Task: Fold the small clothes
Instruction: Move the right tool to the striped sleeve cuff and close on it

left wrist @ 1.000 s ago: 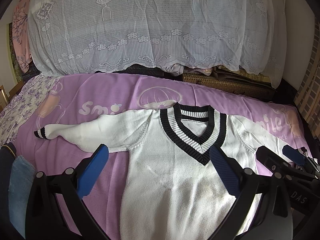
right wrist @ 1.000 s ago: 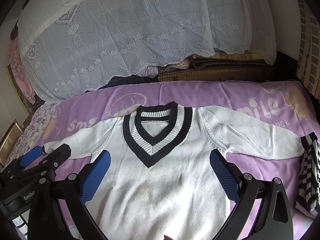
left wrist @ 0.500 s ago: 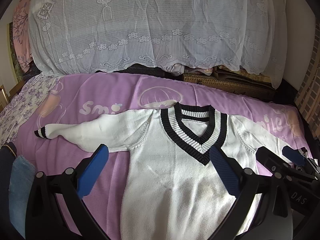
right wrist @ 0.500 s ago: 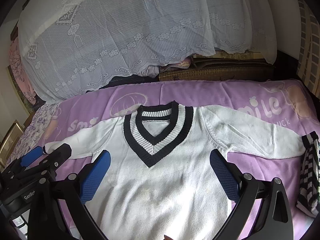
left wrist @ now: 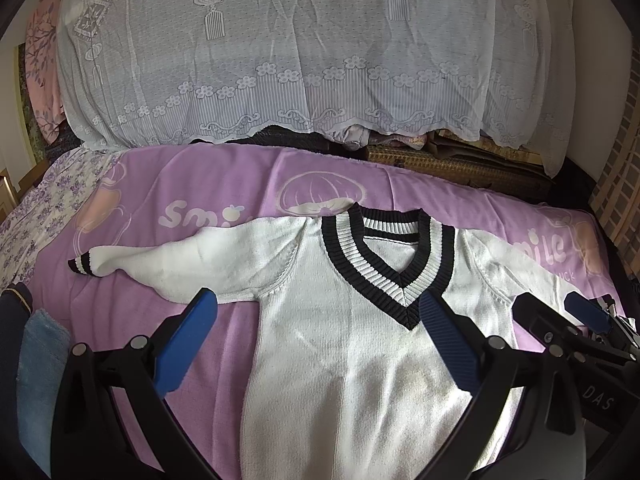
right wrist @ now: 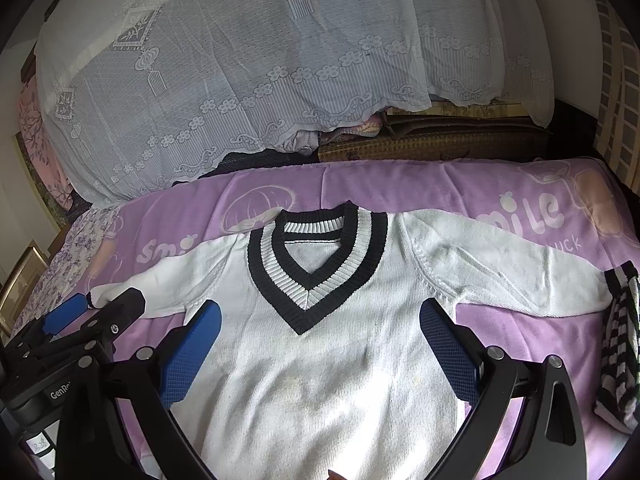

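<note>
A small white knit sweater [left wrist: 340, 352] with a black-and-white striped V-neck [left wrist: 384, 256] lies flat, face up, on a purple blanket [left wrist: 240, 184]; it also shows in the right wrist view [right wrist: 328, 368]. Both sleeves are spread out sideways, the left cuff [left wrist: 82, 266] and the right cuff [right wrist: 616, 280] striped black. My left gripper [left wrist: 318, 316] is open and empty, hovering above the sweater's left side. My right gripper [right wrist: 320, 320] is open and empty above the sweater's chest. Each gripper shows in the other's view, at the edges.
A white lace cloth [left wrist: 304, 60] covers a pile behind the blanket. A blue towel and dark cloth [left wrist: 38, 360] lie at the left edge. A black-and-white striped garment [right wrist: 618, 360] lies at the right, beside the sleeve cuff. A woven mat [right wrist: 432, 144] lies behind.
The right wrist view has shifted slightly, so the sweater sits a little further right in it. The left gripper has barely moved. Both stay open.
</note>
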